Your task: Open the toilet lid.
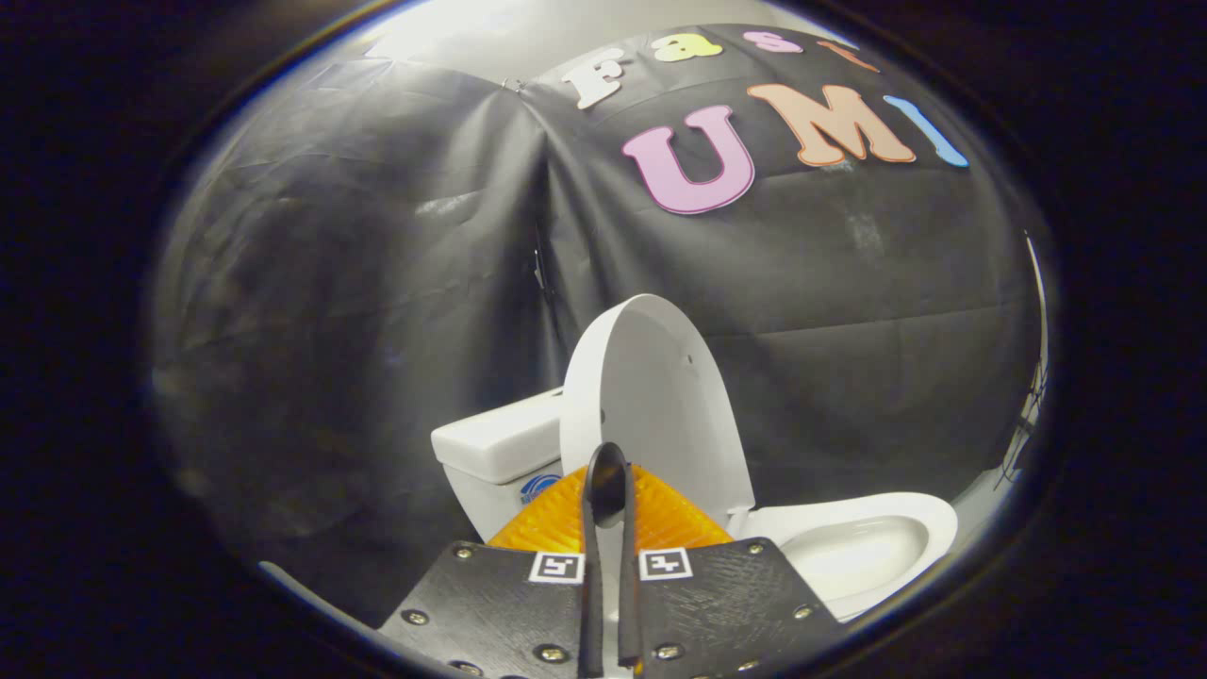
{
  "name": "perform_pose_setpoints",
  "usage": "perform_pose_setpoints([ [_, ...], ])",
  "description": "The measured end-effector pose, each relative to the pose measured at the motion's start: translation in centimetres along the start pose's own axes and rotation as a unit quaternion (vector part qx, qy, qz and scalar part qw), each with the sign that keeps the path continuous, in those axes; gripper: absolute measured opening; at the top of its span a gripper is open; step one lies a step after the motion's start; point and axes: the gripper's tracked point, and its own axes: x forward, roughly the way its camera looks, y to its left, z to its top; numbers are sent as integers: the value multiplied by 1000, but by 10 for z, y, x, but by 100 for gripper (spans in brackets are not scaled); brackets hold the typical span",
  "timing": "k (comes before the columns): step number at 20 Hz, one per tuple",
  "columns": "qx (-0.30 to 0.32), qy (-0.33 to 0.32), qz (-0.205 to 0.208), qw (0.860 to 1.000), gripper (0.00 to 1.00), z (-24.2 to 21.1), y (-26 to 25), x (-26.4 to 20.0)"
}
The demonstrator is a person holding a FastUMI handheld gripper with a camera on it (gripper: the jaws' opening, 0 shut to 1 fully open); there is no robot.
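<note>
Claw point(608, 490): fingers drawn nearly together at lower centre, with the front edge of the raised toilet lid point(660, 396) apparently caught between them; grip cannot be confirmed.

Toilet lid: near upright, just ahead of the fingers, tank point(495, 443) behind at its left.

Bowl point(863, 547): lower right, uncovered, appears empty.

Risk: released short of vertical, the lid could drop back shut; pushed hard, it strikes the tank.

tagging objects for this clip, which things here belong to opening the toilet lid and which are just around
Part of the job:
- toilet lid, raised upright
- gripper, jaws nearly closed with a narrow gap, just in front of the lid

Just around:
- tank behind the lid
- bowl beside the jaws
- black cloth wall
</note>
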Motion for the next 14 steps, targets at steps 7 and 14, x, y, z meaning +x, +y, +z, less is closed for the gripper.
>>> perform_pose_setpoints([
  [7, 19, 22, 22, 999, 22, -4, 5, -1],
  [14, 24, 45, 40, 998, 52, -2, 10, -14],
])
